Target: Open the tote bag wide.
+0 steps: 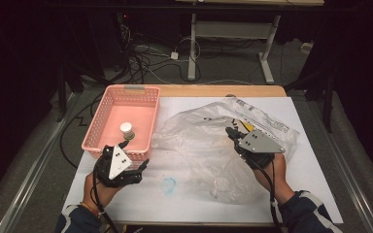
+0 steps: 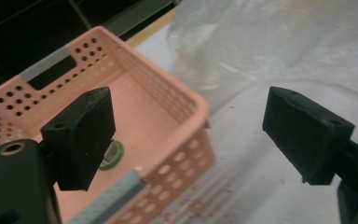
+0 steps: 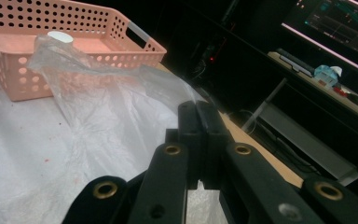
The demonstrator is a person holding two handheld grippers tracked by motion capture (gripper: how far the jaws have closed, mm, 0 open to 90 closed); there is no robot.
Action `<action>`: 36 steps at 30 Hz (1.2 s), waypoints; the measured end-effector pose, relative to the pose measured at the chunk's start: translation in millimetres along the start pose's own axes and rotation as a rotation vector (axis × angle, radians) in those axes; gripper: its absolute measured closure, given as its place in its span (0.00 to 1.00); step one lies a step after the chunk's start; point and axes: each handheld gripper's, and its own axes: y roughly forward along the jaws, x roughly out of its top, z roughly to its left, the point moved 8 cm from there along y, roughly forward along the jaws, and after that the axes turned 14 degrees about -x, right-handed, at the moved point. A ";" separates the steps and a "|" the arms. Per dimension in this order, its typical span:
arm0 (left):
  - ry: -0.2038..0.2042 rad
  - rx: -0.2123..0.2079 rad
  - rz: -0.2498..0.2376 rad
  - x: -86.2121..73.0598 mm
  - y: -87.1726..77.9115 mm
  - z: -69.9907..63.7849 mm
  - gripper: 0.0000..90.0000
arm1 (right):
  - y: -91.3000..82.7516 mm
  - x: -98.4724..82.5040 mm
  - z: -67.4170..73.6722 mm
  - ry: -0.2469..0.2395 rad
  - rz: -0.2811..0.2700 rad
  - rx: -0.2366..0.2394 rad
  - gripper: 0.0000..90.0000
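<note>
High view, left to right: the left gripper [image 1: 137, 167] hangs with jaws spread wide and empty at the pink basket [image 1: 108, 97]'s near rim, the small jar [image 1: 127, 130] inside at its twelve o'clock. The right gripper [image 1: 231, 132], jaws pinched on the clear plastic bag [image 1: 199, 141], holds its edge at three o'clock.

High view overhead; all views share the basket [image 1: 126, 99].
</note>
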 end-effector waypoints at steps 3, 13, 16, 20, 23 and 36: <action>-0.040 0.016 0.004 8.1 -3.9 18.6 0.18 | -1.2 3.1 -2.2 0.011 -0.014 -0.012 1.00; -0.100 -0.024 0.132 19.8 39.7 76.8 0.17 | -5.3 7.3 -11.7 0.030 -0.040 -0.029 1.00; -0.090 -0.037 0.221 18.3 53.2 90.7 0.17 | -4.7 6.9 -15.2 0.041 -0.041 -0.036 1.00; -0.121 -0.076 0.362 5.7 71.6 104.7 0.18 | -5.8 8.1 -20.2 0.046 -0.048 -0.041 1.00; -0.159 -0.095 0.416 -2.3 76.5 108.2 0.21 | -7.1 7.8 -20.6 0.051 -0.045 -0.037 1.00; -0.217 -0.146 0.661 -31.7 90.5 122.0 0.43 | -9.3 6.5 -12.2 0.028 -0.039 0.013 1.00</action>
